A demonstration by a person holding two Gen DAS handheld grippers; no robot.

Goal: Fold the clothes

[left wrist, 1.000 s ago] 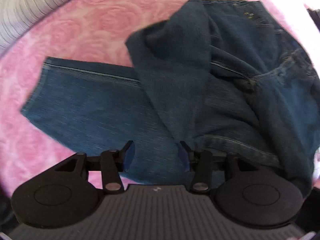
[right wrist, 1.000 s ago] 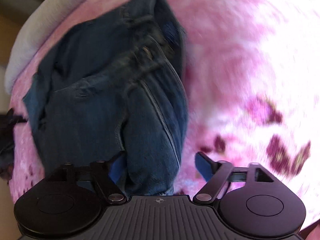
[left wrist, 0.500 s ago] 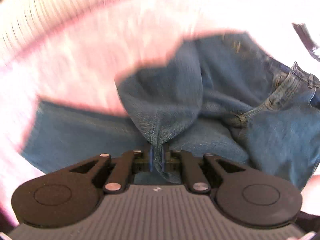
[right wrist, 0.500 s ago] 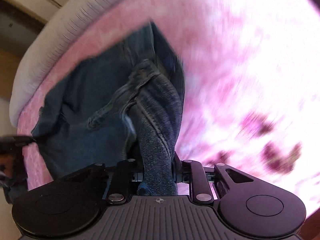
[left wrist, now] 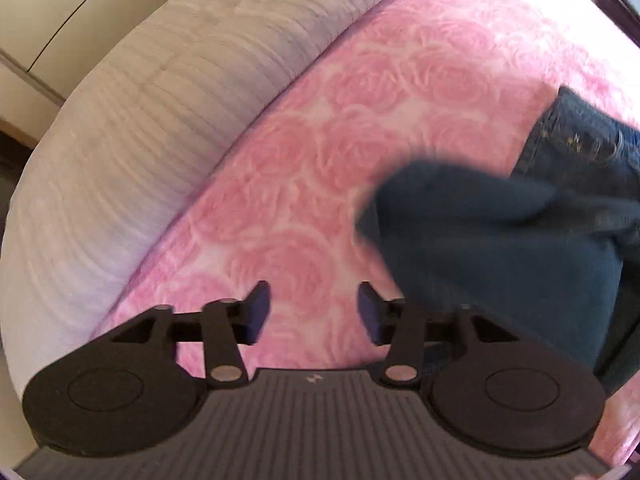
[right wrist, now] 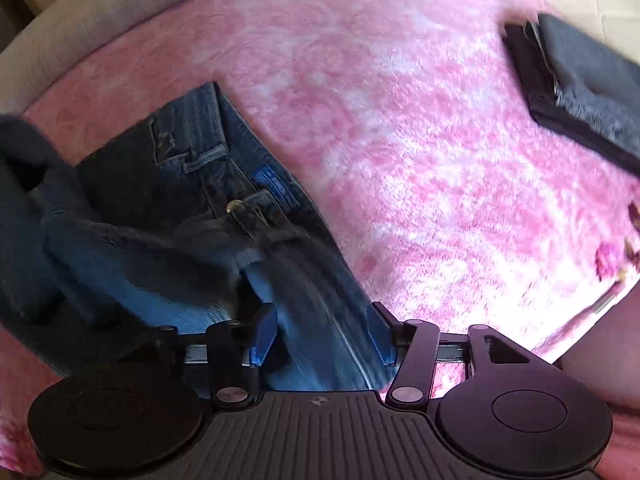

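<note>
Dark blue jeans (left wrist: 520,248) lie bunched on the pink rose-patterned blanket (left wrist: 320,160), at the right of the left wrist view. My left gripper (left wrist: 312,312) is open and empty, over bare blanket just left of the jeans. In the right wrist view the jeans (right wrist: 192,216) lie crumpled with the waistband, button and blue label showing. My right gripper (right wrist: 322,336) is open, with denim lying between and below its fingers.
A grey-white ribbed bed edge (left wrist: 140,120) curves along the left. A folded stack of dark clothes (right wrist: 580,84) sits at the far right of the blanket. Dark red flower marks (right wrist: 616,256) show near the right edge.
Both grippers were shut on folds of the jeans half a second ago; both have opened and let the denim drop. The left gripper has swung left, off the jeans.
</note>
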